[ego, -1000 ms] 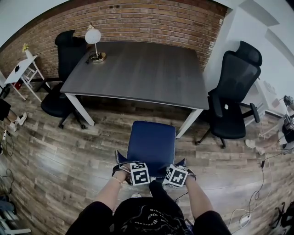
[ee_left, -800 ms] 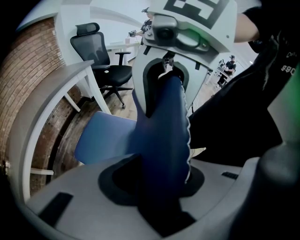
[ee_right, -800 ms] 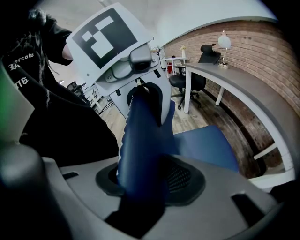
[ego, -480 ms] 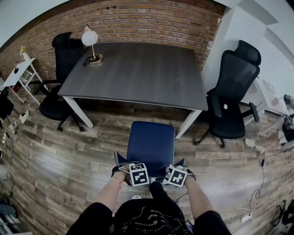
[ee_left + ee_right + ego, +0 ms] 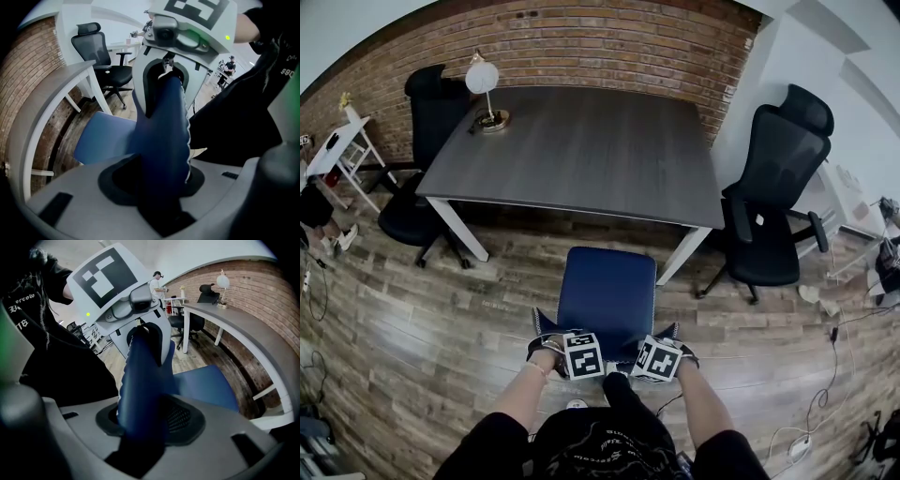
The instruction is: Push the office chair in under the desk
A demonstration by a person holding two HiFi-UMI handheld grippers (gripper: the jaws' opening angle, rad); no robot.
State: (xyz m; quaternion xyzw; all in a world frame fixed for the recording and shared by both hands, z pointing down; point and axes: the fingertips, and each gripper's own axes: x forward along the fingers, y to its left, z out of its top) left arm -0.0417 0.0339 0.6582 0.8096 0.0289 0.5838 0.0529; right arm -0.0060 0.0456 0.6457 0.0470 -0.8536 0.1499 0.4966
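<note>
The left gripper [image 5: 157, 185] and the right gripper [image 5: 143, 425] each close on the top edge of the blue office chair's [image 5: 609, 291] backrest, one near each upper corner. The blue padding fills both gaps, though how firmly the pads press is hard to judge. The chair stands on the wood floor [image 5: 441, 319], its seat front near the desk's [image 5: 581, 141] near edge, between the white legs. A lamp [image 5: 485, 84] stands at the desk's far left corner.
</note>
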